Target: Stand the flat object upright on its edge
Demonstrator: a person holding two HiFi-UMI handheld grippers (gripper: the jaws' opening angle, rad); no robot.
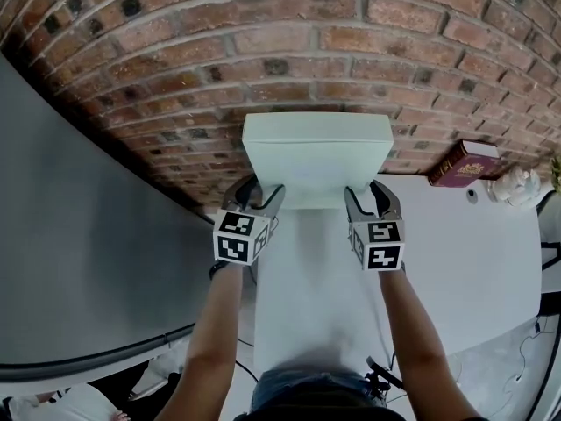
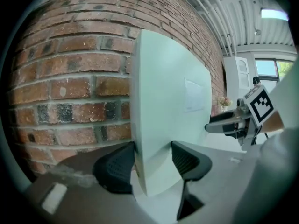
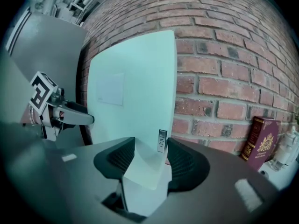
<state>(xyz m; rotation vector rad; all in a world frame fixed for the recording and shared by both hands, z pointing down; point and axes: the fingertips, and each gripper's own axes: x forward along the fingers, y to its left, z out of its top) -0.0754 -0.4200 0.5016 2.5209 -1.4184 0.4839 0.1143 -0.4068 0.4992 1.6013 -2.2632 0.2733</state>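
At the left, the left hand-held gripper (image 1: 254,193) is clenched on the lower left corner of the flat box (image 1: 317,152). In its own view, one pad lies on the back face and the other on the front face. The pale box stands at the far end of the white surface (image 1: 456,253), just before the brick wall (image 1: 263,42), with its broad face toward the person. In both gripper views it looks upright or nearly so. Whether its lower edge already rests fully on the surface cannot be seen. At the right, the right hand-held gripper (image 1: 372,198) grasps the lower right corner in the same way, with its pads pressing both faces beside a small label. Further right a red book (image 1: 463,163) leans near the wall, well apart from the box.

The step in hand seems to be the last one: steadying the box on its edge. The next move probably calls for a check that the box balances alone. Then both grips should open slowly and draw back straight, because a thin box may tip toward the person or against the wall.
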